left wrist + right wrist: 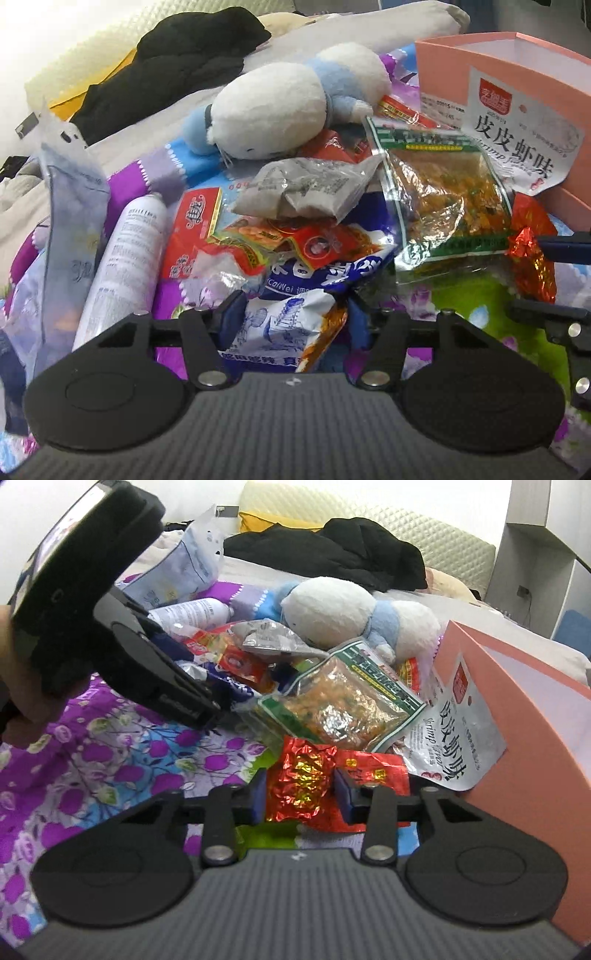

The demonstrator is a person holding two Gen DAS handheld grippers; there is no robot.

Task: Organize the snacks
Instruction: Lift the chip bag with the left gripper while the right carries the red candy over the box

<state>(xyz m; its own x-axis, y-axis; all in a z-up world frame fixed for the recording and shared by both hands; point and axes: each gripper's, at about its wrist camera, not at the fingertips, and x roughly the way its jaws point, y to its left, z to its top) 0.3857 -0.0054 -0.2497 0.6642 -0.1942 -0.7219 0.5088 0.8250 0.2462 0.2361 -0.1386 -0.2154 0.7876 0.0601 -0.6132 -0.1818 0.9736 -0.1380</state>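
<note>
My left claw (293,319) is clamped on a crinkled white-and-blue printed snack bag (284,325), its blue pads pressing the bag's two sides at the near side of the heap on the bed. My right claw (300,788) grips a crumpled red-and-gold foil packet (303,784), the pads squeezing it from both sides, just beside the near corner of the pink cardboard box (535,738).

The snacks lie heaped on the purple flowered bedspread (110,760), about the middle of the bed. A clear green-edged pouch of orange-brown pickled vegetables (443,206) lies on top of the heap, and a white shrimp-flavour pouch with black characters (524,147) leans against the box wall. A grey crumpled sachet (306,188) sits over red wrappers. A white-and-blue plush toy (288,103) lies at the far side of the heap, and a white spray can (125,266) lies on its side at the heap's left. Black clothing (177,62) is piled toward the head of the bed.
</note>
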